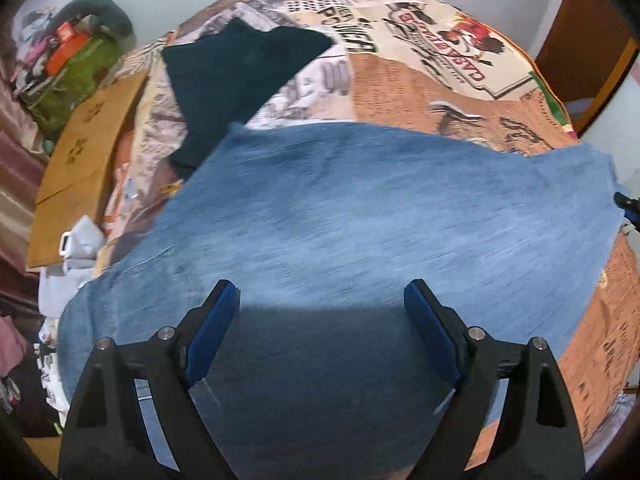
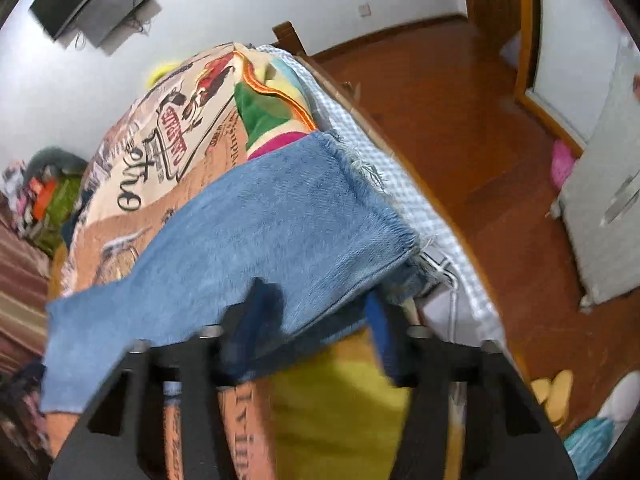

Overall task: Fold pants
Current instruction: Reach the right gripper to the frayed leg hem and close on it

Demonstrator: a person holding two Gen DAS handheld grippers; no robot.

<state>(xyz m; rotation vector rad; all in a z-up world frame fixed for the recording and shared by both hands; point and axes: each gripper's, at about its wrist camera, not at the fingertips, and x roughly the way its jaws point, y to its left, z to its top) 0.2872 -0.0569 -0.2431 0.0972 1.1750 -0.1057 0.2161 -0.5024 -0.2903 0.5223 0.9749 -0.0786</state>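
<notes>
Jeans (image 1: 360, 208) are lying flat across the bed (image 1: 440, 80), directly ahead of and under the left claw (image 1: 322, 300), which is hanging wide open, gripping nothing. Right claw (image 2: 316, 312) is sitting at the frayed hem end (image 2: 380, 208); denim is draping over its left finger (image 2: 260, 312), but whether it is pinching is unclear through blur. Folding is looking barely begun: legs appear stacked, lengthwise folds remaining. Waistband is running out of frame below the left claw.
</notes>
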